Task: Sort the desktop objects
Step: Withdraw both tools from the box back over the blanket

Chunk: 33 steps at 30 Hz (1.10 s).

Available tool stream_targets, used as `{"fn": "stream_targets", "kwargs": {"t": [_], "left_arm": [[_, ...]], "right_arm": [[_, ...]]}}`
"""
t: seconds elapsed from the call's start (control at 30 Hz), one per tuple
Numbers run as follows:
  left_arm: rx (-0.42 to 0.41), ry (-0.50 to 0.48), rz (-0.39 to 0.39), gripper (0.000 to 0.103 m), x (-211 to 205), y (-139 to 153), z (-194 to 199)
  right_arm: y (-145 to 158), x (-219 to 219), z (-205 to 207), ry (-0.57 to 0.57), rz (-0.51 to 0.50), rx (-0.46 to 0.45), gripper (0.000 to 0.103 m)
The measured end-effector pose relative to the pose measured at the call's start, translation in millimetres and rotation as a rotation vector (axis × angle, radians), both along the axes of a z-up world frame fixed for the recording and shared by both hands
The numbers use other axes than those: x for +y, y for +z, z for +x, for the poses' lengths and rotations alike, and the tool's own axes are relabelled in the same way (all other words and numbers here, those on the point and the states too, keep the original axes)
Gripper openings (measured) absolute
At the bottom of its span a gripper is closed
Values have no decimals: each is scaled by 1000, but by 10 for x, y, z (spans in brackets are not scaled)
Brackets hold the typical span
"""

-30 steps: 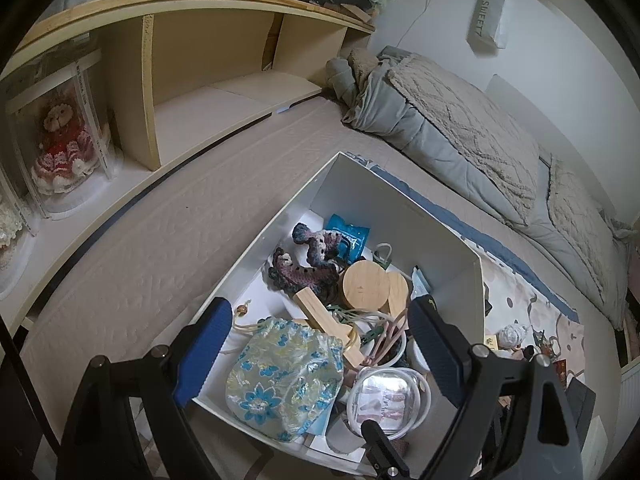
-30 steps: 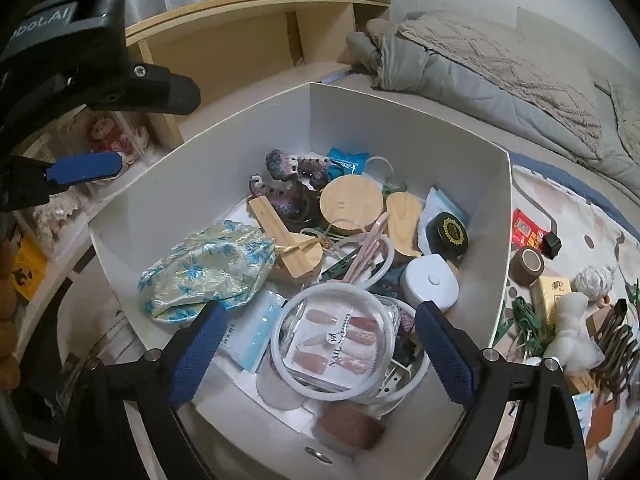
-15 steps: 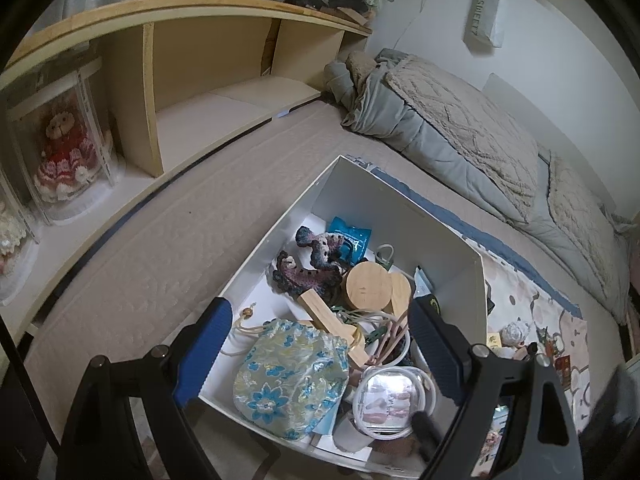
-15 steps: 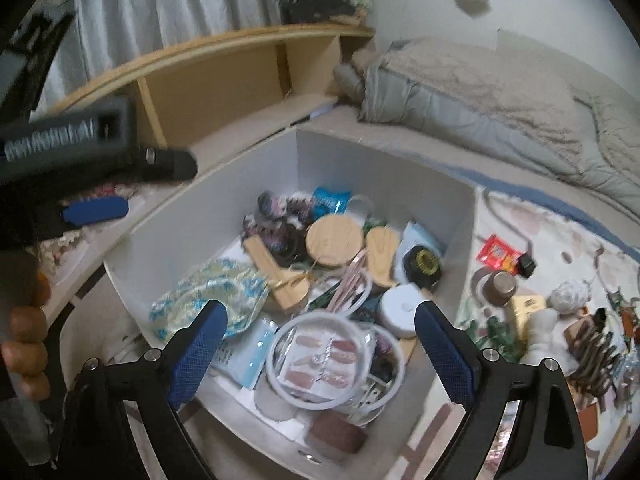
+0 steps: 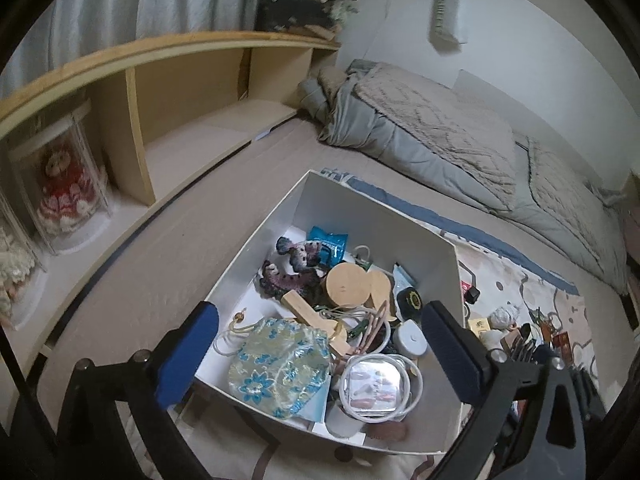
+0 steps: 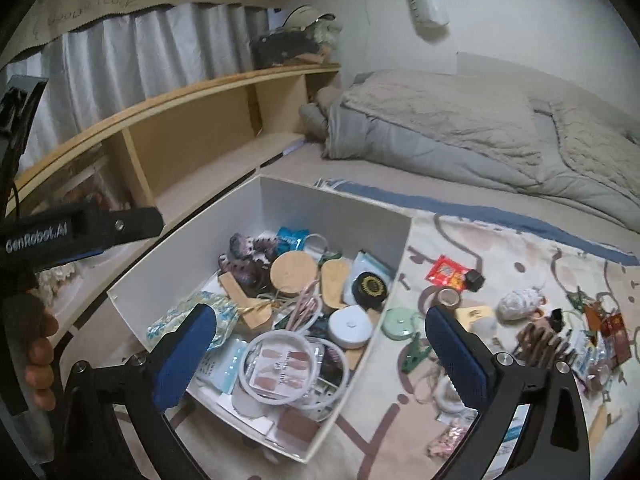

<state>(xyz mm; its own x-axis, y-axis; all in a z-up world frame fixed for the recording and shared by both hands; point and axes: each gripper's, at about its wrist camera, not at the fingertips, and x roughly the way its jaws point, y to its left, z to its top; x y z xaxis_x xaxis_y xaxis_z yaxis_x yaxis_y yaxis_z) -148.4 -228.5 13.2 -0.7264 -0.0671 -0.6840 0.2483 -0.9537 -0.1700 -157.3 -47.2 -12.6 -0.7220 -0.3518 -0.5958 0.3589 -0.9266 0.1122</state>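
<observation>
Your left gripper (image 5: 320, 352) hangs above the near end of the white box (image 5: 376, 216), its jaws opening with nothing clamped between them; the flowered pouch (image 5: 280, 368) and the round clear case of press-on nails (image 5: 370, 384) lie below it in the box, untouched. Your right gripper (image 6: 318, 354) is likewise spreading its jaws over the box's right wall (image 6: 384, 320), empty, with the nail case (image 6: 276, 364) and a white round puck (image 6: 350, 326) beneath it.

The box sits on the bed, on the beige cover, and is crowded: a wooden round lid (image 6: 293, 270), a black round tin (image 6: 370, 286), a knitted purple toy (image 6: 244, 256), a blue packet (image 6: 292, 238) and a wooden block (image 5: 308, 312).

To the right of the box, things are scattered loose on the patterned mat (image 6: 500, 240): a red packet (image 6: 446, 272), a small black cube (image 6: 474, 279), a roll of tape (image 6: 449, 297), a green round lid (image 6: 398, 322), a shell (image 6: 518, 302) and a brown claw clip (image 6: 540, 340).

Your left hand (image 6: 38, 356) shows at the edge of the right camera's view, gripping its handle. A wooden shelf (image 5: 180, 92) runs along the wall behind, and a folded quilt (image 6: 460, 120) lies farther up the bed.
</observation>
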Motion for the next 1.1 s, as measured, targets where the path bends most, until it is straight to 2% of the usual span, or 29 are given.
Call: {"fn": "stream_targets", "kwargs": {"t": [0.2,0.47,0.63,1.1], "left_arm": [[22,-39,-18,103,142,89,125],[37,-70,-9,103,272,141,274],[51,-78,-43,103,379,180,370],[100,-108,-96,103,608,237,663]], "right_arm": [[150,173,129,-26,38,61,103],[306,476,236,-56,32,80,103],[393,690,319,-87,24,101,103],[379,1165,530,-142,6,112,103]]}}
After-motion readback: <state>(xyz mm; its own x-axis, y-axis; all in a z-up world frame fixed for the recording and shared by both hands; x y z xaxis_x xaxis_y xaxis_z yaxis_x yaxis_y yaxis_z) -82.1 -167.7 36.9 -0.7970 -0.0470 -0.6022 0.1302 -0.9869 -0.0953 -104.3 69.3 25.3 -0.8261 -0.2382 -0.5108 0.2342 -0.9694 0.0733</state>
